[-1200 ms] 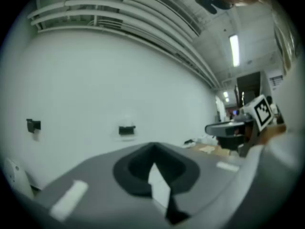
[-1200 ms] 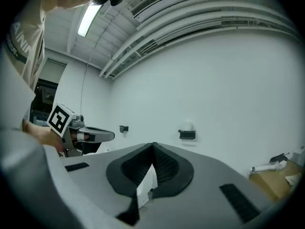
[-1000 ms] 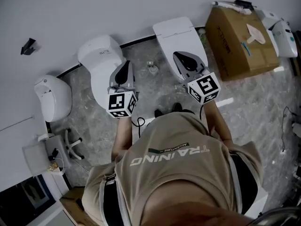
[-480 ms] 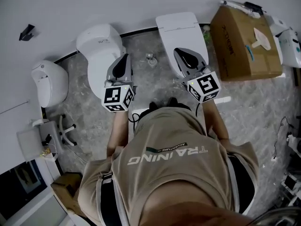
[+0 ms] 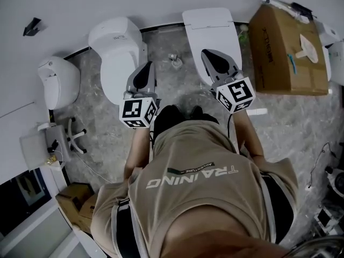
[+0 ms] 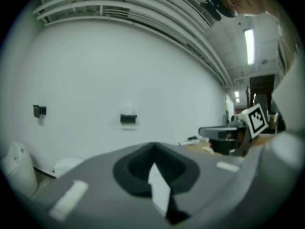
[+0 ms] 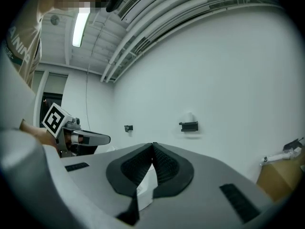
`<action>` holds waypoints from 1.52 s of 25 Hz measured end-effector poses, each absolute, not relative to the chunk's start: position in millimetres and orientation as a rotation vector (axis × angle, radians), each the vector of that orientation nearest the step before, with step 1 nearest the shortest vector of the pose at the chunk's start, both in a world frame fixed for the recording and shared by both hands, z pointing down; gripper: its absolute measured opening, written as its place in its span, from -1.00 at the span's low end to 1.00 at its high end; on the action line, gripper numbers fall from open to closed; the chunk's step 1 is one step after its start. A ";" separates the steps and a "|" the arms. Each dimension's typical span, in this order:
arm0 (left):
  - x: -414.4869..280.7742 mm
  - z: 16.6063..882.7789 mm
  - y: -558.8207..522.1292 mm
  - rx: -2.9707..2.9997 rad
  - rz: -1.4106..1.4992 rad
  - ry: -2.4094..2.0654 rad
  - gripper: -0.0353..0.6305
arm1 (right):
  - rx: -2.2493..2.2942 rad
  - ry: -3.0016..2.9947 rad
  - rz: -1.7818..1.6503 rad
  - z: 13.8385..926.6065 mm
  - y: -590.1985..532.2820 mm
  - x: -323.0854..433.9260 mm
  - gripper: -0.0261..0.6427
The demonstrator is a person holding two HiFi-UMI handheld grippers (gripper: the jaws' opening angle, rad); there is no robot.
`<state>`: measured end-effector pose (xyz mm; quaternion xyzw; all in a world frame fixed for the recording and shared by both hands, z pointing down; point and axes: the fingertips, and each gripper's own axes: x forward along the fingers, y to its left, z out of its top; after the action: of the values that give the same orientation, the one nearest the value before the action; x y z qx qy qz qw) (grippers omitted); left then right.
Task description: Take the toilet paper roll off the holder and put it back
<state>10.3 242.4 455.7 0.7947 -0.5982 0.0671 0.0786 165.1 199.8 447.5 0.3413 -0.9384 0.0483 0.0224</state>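
Two small black holders are fixed on the white wall. In the right gripper view the nearer holder (image 7: 189, 126) carries a pale, blurred toilet paper roll (image 7: 190, 117), and the second holder (image 7: 128, 128) is bare. The left gripper view shows the same holder (image 6: 128, 119) with the roll (image 6: 127, 109), well away from the jaws. My left gripper (image 6: 153, 149) is shut with nothing in it. My right gripper (image 7: 153, 146) is also shut and holds nothing. From the head view both grippers, left (image 5: 145, 71) and right (image 5: 210, 58), are held forward side by side over the floor.
Two white toilets (image 5: 115, 42) (image 5: 210, 28) stand against the wall ahead, with a third white unit (image 5: 54, 79) at the left. A cardboard box (image 5: 287, 47) lies at the right. A chair base (image 5: 70, 138) and small boxes sit at the lower left.
The head view has shifted a little, so the toilets and box sit higher and further right in it. Both grippers stay shut and level in front of the person.
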 end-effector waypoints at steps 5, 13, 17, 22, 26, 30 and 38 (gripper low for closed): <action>12.1 459.5 220.6 2.384 0.195 -1.774 -0.88 | 1.032 -2.899 0.189 458.1 179.8 158.5 -0.89; -13.8 465.6 172.1 2.411 0.148 -1.742 -0.88 | 1.044 -2.851 0.136 459.0 141.6 131.6 -0.89; -40.4 451.5 138.8 2.461 0.119 -1.718 -0.88 | 1.096 -2.837 0.082 438.2 112.3 106.9 -0.89; -75.3 443.4 101.3 2.530 0.116 -1.662 -0.88 | 1.168 -2.816 0.032 423.8 83.7 72.5 -0.89; -100.5 448.5 72.2 2.560 0.107 -1.633 -0.88 | 1.216 -2.786 0.046 431.2 65.4 55.8 -0.89; -113.5 466.2 53.8 2.516 0.079 -1.578 -0.88 | 1.238 -2.735 0.109 445.7 54.7 52.5 -0.89; -115.7 488.1 17.8 2.484 0.095 -1.533 -0.88 | 1.237 -2.695 0.130 454.3 19.6 47.9 -0.89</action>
<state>-115.7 17.8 488.1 0.8454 -0.5217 0.0323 0.1102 47.9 19.6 454.3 0.4153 -0.9045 0.0436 0.0865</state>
